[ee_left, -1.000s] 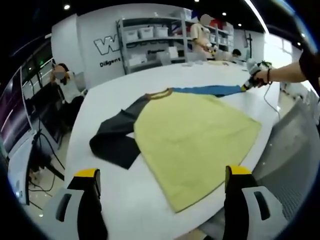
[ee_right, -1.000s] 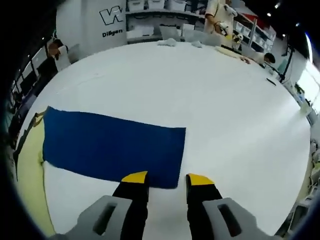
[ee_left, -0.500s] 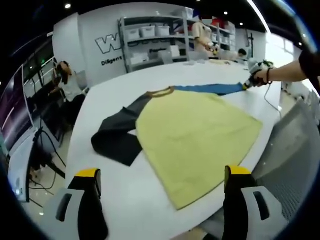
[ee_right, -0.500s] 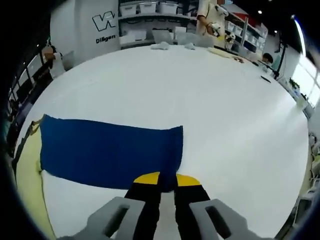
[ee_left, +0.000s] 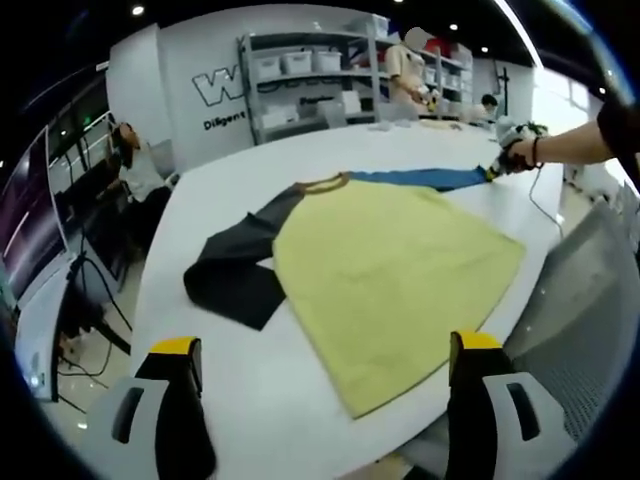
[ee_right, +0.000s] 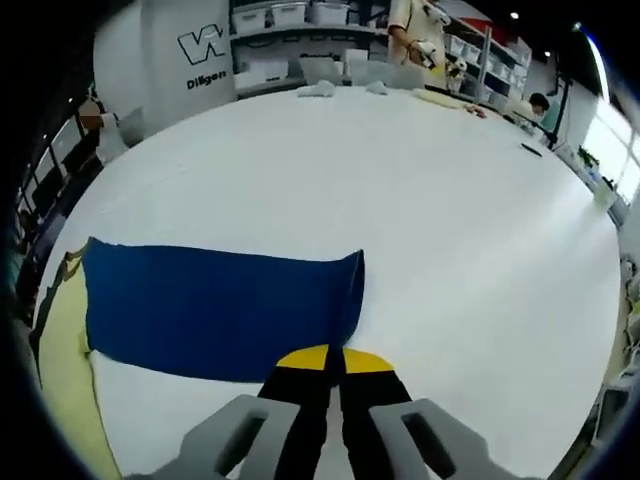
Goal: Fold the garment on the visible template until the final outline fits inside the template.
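Left gripper view: my left tongs (ee_left: pixel 325 350) stand wide open, yellow-tipped jaws far apart, holding nothing, above the near edge of the white tabletop (ee_left: pixel 230 390). The garment (ee_left: pixel 390 265) lies flat ahead of them, well apart from both jaws: a pale yellow body spread toward the tabletop's right edge, a dark grey sleeve (ee_left: pixel 235 270) angled out to the left, and a blue sleeve (ee_left: pixel 420 179) stretched away at the far side beyond the brown collar (ee_left: pixel 322 185). At the far end of that blue sleeve I see my other hand (ee_left: pixel 518 152) with the right tongs at the cuff; from here I cannot tell how their jaws stand. A person (ee_left: pixel 135 170) sits off the tabletop's left side, and shelving (ee_left: pixel 310 85) with bins lines the back wall. In the right gripper view, my right tongs (ee_right: pixel 333 357) are pinched together, yellow tips touching with the cuff edge of the blue sleeve (ee_right: pixel 215 310) between them. The sleeve lies flat on the tabletop (ee_right: pixel 450 230), running from the tongs out to the left, its cuff corner lifted slightly just above the tips. A strip of the yellow body (ee_right: pixel 60 350) shows at the far left where the sleeve joins it. I cannot make out a template outline on the tabletop.
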### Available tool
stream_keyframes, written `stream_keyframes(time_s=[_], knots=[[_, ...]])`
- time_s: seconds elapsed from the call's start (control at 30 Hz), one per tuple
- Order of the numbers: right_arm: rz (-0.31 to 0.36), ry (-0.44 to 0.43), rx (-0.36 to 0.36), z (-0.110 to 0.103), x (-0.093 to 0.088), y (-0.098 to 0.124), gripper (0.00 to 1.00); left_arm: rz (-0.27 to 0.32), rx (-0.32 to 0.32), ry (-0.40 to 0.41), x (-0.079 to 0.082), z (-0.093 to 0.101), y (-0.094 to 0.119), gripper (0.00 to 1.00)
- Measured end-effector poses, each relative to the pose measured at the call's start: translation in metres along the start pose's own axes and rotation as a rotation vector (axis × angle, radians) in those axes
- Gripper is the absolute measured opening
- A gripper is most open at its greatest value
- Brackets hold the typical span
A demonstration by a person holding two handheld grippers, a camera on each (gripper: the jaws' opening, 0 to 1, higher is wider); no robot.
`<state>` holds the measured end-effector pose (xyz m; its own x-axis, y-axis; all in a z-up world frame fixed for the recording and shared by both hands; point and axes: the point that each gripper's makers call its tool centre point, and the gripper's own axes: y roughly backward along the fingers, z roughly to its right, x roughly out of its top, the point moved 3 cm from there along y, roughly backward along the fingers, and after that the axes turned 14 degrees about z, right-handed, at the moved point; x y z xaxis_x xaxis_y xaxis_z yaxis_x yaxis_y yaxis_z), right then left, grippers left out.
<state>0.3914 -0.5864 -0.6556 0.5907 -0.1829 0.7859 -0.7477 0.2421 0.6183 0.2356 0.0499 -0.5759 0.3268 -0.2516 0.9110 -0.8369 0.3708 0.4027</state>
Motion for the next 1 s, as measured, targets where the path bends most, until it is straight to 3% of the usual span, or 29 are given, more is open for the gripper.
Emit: stream_keyframes(time_s=[0.17,0.53,1.0], knots=[[0.004,0.001,0.008,-0.005,0.006,0.008,0.0,0.0,-0.001,0.005,0.0,0.0,-0.001,0.99],[0.041,-0.007,0.051,-0.009,0.031,-0.007,0.0,0.01,-0.01,0.021,0.0,0.002,-0.003,0.99],[0.062,0.04,0.109,-0.047,0.044,0.006,0.0,0.029,-0.01,0.039,0.001,0.0,-0.002,0.99]])
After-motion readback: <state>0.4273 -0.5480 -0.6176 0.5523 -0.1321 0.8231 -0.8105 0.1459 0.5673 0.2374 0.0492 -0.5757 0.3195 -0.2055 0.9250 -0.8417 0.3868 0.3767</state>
